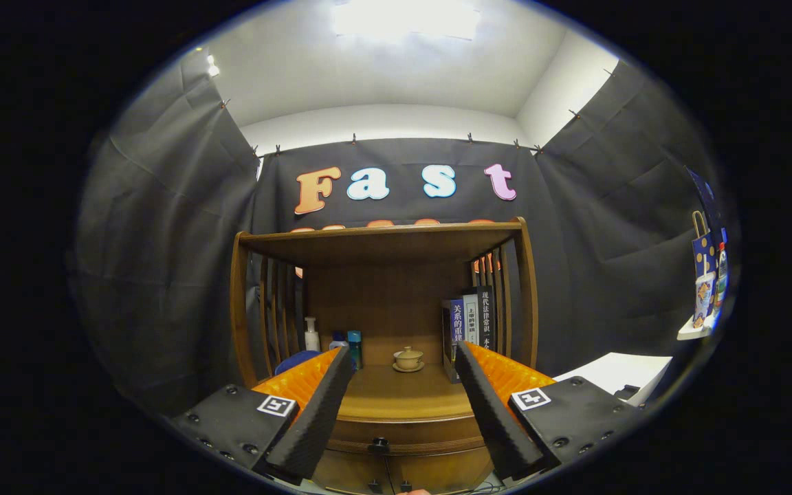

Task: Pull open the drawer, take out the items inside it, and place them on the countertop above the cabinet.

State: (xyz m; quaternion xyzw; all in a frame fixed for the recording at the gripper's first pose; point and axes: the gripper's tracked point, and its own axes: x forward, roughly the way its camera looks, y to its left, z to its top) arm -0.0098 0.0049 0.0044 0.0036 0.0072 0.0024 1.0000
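The gripper (403, 357) hangs in front of a wooden cabinet (382, 302), its two fingers (313, 419) spread wide apart with nothing between them but open air. Below and between the fingers sits the curved drawer front (403, 430), closed flush with the cabinet body, carrying one small dark knob (379, 445) at its middle. The fingers touch neither the knob nor the drawer. What lies inside the drawer cannot be told, since it is shut.

Just above the drawer runs the countertop (396, 395), a bare stretch of wood showing between the two fingers. Beyond them, toward the back of the countertop, stands one lidded tea bowl (408, 357) on one saucer (408, 368). To its left stand three bottles: one white pump bottle (311, 335), one small bottle with a blue cap (338, 340) and one teal bottle (355, 347); the middle one is partly hidden by the left finger, so its shape is unclear. A blue rounded thing (296, 361), perhaps a bowl, sits just beside them. To the right of the tea bowl three books (470, 320) stand upright against the slatted side of the cabinet.

Well apart to the right, a small white shelf (695, 333) bears one patterned paper bag (702, 265), one cup (704, 295) and one bottle (721, 275). One white table corner (616, 375) shows nearer.
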